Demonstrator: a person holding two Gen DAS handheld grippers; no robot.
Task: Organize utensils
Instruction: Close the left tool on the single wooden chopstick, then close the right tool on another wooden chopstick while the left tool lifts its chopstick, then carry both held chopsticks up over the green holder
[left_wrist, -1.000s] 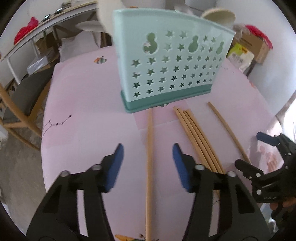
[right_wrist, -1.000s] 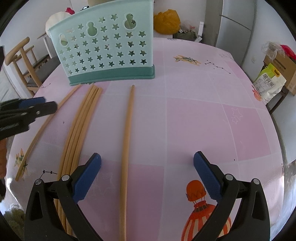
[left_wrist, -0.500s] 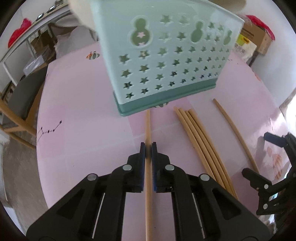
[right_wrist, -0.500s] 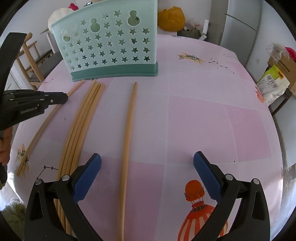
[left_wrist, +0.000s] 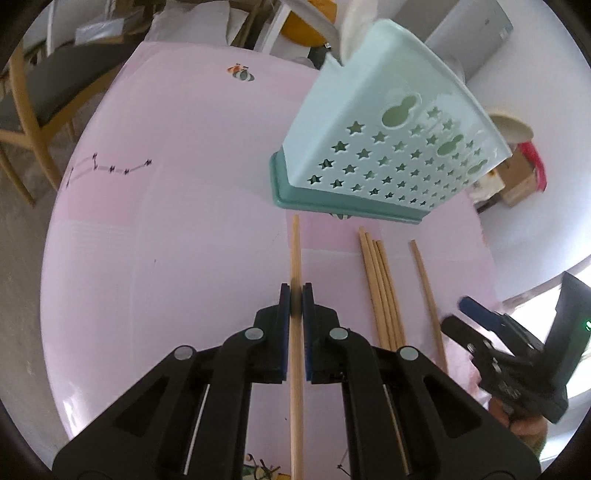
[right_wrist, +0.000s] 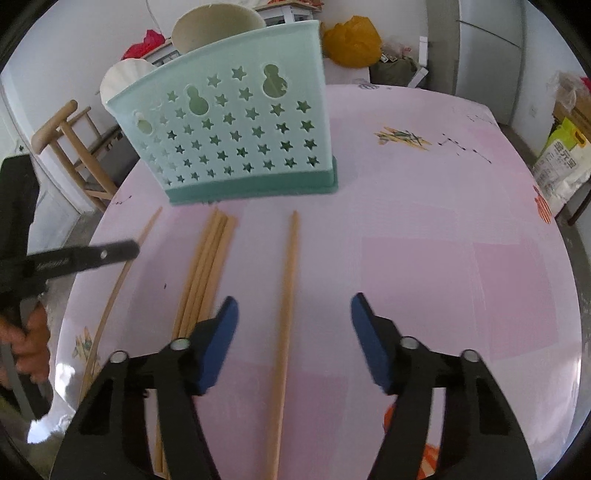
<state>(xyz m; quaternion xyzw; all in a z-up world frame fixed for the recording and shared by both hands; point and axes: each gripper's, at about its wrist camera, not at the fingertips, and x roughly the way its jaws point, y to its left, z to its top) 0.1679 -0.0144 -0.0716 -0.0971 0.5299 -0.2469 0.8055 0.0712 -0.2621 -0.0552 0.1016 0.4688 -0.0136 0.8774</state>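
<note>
Where pads (left_wrist: 284, 314) clamp, chopstick (left_wrist: 295, 251) blurred.

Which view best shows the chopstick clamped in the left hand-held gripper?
The left wrist view: the left hand-held gripper is shut on the single chopstick. The right wrist view shows only that chopstick's curved length behind the gripper's side profile.

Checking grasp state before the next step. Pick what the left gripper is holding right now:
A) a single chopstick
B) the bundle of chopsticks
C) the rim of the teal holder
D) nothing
A: the left gripper is shut on a single chopstick, apart from the bundle.
</note>
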